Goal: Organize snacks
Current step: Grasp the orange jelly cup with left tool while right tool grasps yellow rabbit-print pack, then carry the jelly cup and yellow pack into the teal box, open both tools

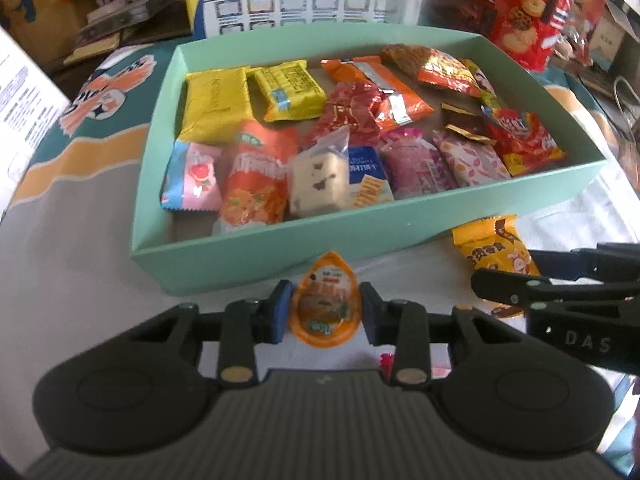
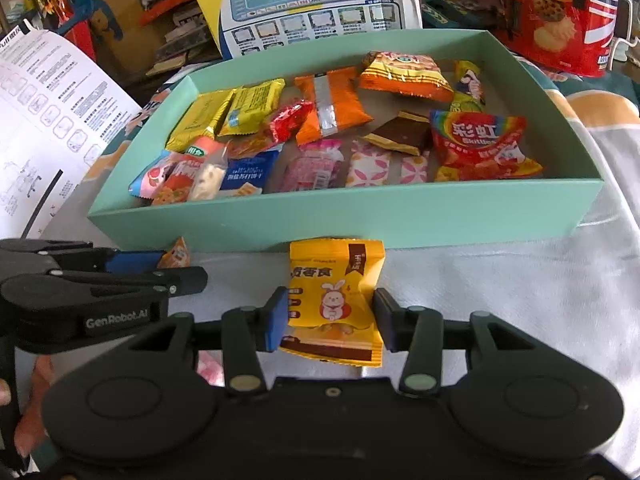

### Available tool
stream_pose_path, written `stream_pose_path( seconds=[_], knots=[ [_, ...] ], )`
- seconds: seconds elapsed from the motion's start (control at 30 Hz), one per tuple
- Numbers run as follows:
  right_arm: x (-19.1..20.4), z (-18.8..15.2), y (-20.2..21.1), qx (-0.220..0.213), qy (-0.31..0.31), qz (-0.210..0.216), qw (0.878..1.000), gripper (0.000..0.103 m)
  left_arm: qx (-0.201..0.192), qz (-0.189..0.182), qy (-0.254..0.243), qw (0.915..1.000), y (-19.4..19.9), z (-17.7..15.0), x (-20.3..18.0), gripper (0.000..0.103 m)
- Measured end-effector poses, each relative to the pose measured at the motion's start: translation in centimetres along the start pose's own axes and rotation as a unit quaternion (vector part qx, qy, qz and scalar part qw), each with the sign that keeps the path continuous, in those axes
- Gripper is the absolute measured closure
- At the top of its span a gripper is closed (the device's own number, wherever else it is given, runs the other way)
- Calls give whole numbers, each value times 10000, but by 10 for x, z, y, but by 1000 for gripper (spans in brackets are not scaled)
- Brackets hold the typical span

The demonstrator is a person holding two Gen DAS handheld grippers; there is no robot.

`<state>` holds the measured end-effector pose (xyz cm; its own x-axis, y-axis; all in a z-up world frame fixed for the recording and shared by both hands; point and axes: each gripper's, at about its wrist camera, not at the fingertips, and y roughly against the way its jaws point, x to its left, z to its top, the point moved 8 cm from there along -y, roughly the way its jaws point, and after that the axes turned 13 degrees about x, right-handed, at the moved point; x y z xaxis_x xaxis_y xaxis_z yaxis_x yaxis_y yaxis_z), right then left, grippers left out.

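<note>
The box [image 2: 344, 216] is sitting on the cloth-covered table [image 2: 500, 280], snack packets [image 2: 332, 100] lying inside it. Just before its near wall, at six o'clock, the rabbit packet [image 2: 334, 300] is lying between the right gripper's [image 2: 330, 312] fingers. At nine o'clock from it, the teardrop packet [image 1: 326, 300] is sitting between the left gripper's [image 1: 326, 312] fingers. At twelve o'clock behind the box, a cookie bag [image 2: 560, 12] is standing.

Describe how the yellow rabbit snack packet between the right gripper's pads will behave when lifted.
The yellow rabbit packet looks puffy and crinkled, so it is probably light and will give under the right gripper. Its glossy film may slip. The bottom seam flares loose past the pads, so that end will likely droop.
</note>
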<state>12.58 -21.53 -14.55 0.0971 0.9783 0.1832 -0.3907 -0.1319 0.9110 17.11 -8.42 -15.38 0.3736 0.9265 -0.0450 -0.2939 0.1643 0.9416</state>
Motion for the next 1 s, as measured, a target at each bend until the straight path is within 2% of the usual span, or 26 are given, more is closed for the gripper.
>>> stream_pose_path(
  seconds=[0.27, 0.5, 0.73, 1.0],
  knots=[
    [2, -6, 24, -130, -52, 264, 9996, 60, -13, -225, -43, 9997, 21, -12, -2, 68],
    [-4, -5, 60, -377, -131, 431, 9983, 60, -290, -358, -133, 9988, 53, -4, -10, 68],
    [-12, 34, 78, -621, -244, 525, 9964, 60, -583, -361, -91, 9976, 71, 43, -6, 68],
    [-21, 101, 58, -594, -427, 735, 9946, 60, -575, -273, -11, 9980, 55, 116, 8, 68]
  ],
)
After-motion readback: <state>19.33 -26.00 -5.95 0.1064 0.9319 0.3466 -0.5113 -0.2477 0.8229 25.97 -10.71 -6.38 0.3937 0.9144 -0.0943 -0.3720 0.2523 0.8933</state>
